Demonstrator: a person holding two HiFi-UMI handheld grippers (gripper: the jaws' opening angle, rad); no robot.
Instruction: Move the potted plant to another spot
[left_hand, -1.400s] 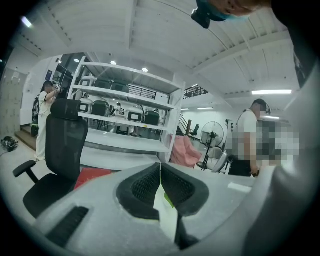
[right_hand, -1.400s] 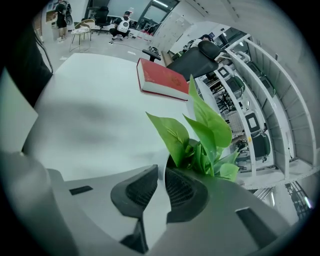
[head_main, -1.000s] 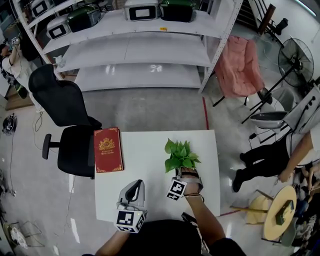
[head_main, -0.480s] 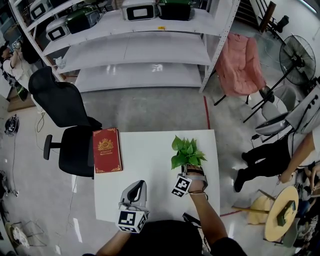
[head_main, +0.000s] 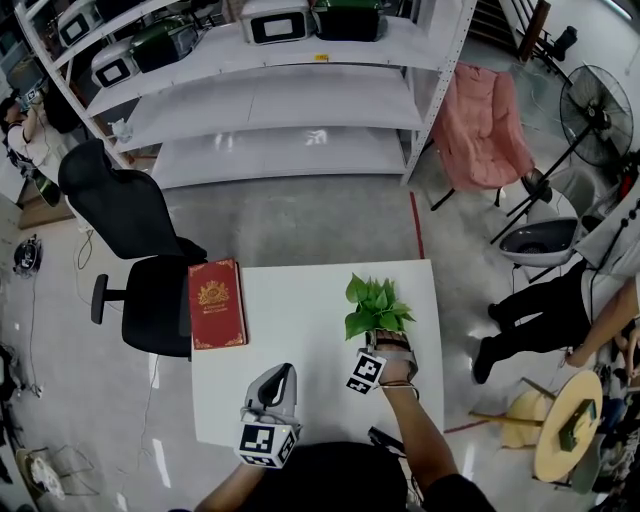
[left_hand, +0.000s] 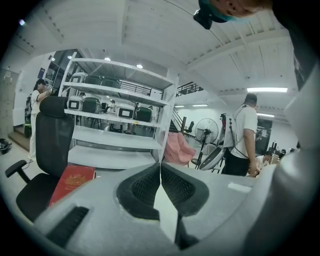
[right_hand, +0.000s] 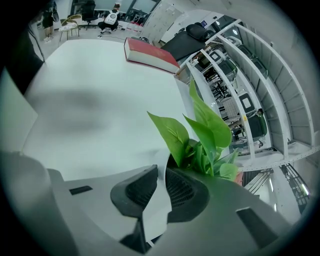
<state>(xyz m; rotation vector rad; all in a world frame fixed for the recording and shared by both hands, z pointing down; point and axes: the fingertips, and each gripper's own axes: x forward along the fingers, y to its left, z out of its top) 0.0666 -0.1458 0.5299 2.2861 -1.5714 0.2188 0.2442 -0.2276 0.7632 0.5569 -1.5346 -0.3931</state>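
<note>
Potted plant (head_main: 377, 307) has shifted toward 3 o'clock on desk (head_main: 300, 300). Right tongs (head_main: 386, 347) pinch its leafy pot; left tongs (head_main: 279, 374) pressed together, empty.

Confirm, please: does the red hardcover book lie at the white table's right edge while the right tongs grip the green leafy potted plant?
Not quite: the head view shows the red hardcover book at the left edge of the white table. The right tongs do grip the green leafy potted plant.

Green potted plant (head_main: 377, 308), apparently upright
</note>
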